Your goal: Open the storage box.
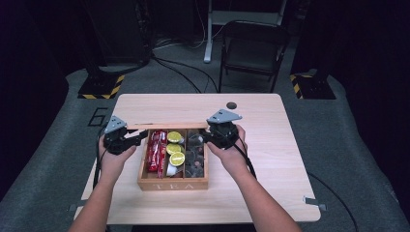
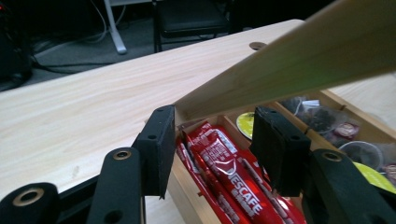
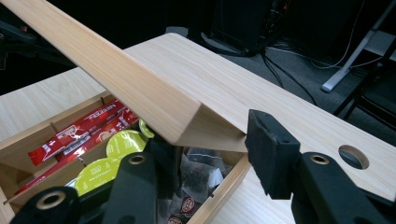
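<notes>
Left claw (image 2: 212,151) open astride lid (image 2: 299,65) corner, right claw (image 3: 210,154) clamping lid's other corner, sachets (image 2: 233,182), pods (image 3: 123,142) beneath.

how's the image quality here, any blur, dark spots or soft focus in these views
High view: wooden table evenly lit, surroundings almost black, whole frame slightly soft. Left gripper view: red coffee sachets fairly sharp, raised wooden lid blurred up close. Right gripper view: lid crisp, black jaws at the bottom soft, background dim.
</notes>
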`<state>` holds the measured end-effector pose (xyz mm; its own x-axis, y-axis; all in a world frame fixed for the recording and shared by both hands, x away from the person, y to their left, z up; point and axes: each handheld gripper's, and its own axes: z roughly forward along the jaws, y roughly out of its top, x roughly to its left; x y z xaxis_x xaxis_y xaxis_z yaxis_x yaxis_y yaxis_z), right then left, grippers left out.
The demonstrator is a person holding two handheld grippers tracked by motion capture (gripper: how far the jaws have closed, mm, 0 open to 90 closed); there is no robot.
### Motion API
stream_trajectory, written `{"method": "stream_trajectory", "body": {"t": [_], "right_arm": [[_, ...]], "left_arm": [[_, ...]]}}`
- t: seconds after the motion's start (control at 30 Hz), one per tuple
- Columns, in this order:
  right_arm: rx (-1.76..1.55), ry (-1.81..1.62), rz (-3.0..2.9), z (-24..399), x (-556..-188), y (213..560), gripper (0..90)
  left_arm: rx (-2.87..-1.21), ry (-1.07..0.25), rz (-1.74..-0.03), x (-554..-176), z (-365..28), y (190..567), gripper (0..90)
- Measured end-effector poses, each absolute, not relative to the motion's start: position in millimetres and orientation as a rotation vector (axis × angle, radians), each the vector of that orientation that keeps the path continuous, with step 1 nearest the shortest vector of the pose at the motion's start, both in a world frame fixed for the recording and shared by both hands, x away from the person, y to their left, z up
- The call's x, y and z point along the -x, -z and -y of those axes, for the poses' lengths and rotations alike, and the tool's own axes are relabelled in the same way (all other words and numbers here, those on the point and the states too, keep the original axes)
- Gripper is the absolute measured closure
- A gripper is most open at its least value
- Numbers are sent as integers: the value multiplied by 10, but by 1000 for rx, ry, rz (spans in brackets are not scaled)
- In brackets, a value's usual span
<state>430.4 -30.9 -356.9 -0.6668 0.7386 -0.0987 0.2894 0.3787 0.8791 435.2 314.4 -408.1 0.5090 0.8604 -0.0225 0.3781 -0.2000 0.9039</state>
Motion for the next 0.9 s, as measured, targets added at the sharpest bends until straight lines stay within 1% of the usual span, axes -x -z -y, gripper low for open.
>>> {"method": "stream_trajectory", "body": {"t": [0.23, 0.4, 0.6, 0.9], "right_arm": [[-887, -1224, -2164, 302, -4290, 3571, 563], [-891, -1241, -2154, 306, -4284, 3585, 555], [-917, -1281, -2139, 341, -4237, 3658, 520], [-983, -1298, -2140, 431, -4099, 3888, 512]], "left_arm": [[-1753, -643, -1036, -4354, -3162, 4055, 576], [-1761, -650, -1033, -4350, -3158, 4052, 578], [-1759, -650, -1034, -4351, -3157, 4051, 580], [-1747, -647, -1038, -4366, -3161, 4047, 580]]}}
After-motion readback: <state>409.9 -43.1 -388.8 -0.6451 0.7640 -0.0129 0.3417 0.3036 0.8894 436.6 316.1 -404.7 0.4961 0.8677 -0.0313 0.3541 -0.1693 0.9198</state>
